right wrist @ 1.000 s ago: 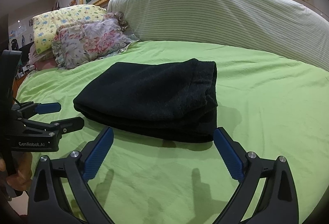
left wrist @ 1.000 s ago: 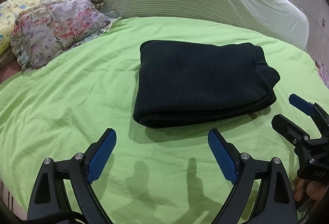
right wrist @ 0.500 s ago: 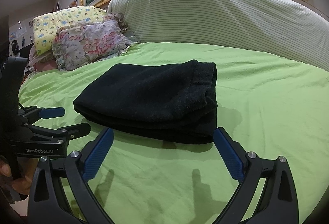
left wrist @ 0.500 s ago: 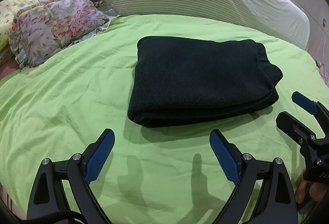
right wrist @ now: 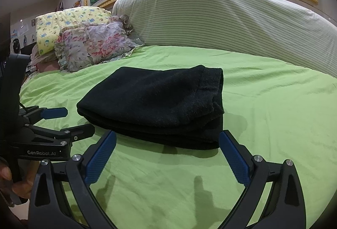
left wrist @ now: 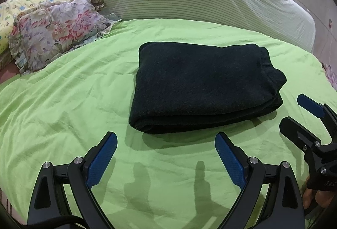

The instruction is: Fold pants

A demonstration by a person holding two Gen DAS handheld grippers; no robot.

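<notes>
Both my tongs hang apart and empty, just short of the folded pants.

My left gripper (left wrist: 165, 140) has its blue pads spread wide over the green sheet (left wrist: 63, 102), gripping nothing, its tips just shy of the near folded edge of the black pants (left wrist: 198, 85). My right gripper (right wrist: 167, 139) is spread the same way, its tips close to the pants' near edge and right corner without touching. The pants lie flat as a thick, layered rectangle mid-bed. Beyond the pants rises a striped bolster (right wrist: 210, 18); to the far left of the pants sit a floral pillow (right wrist: 92, 45) and a yellow patterned pillow (right wrist: 63, 24).
</notes>
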